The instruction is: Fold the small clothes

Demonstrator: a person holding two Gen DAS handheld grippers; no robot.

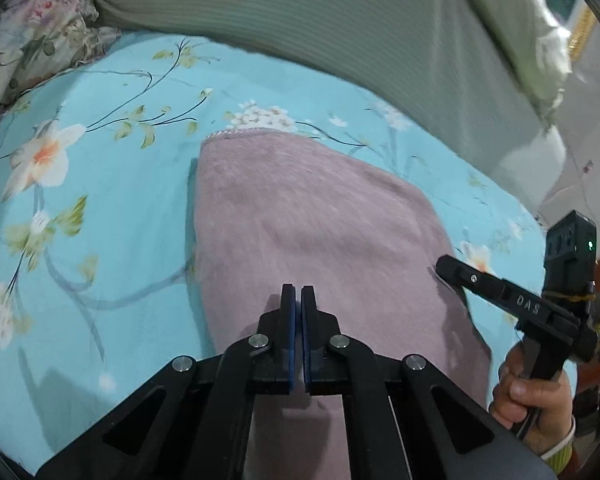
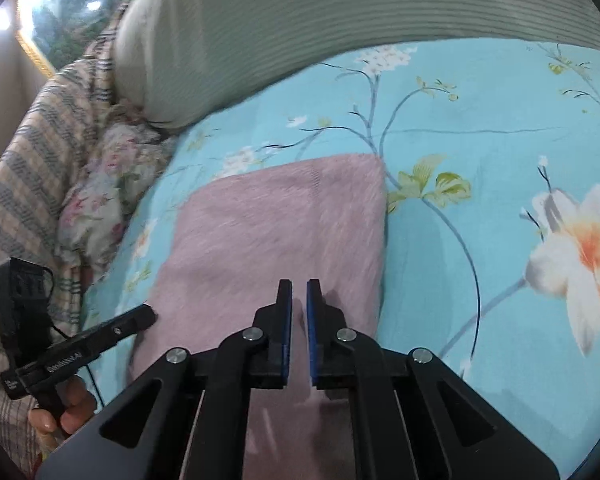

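While my left gripper (image 1: 298, 292) and right gripper (image 2: 299, 286) are pinched together, holding nothing, the pink fuzzy cloth (image 1: 312, 220) lies flat — long way pointing away from me.

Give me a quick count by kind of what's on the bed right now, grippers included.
Pink garment: 1
Pale ribbed pillow: 1
Floral cushion: 1
Striped blanket: 1
Grippers: 2, left gripper and right gripper, both over the garment's near edge
Total: 6, all on the blue floral sheet
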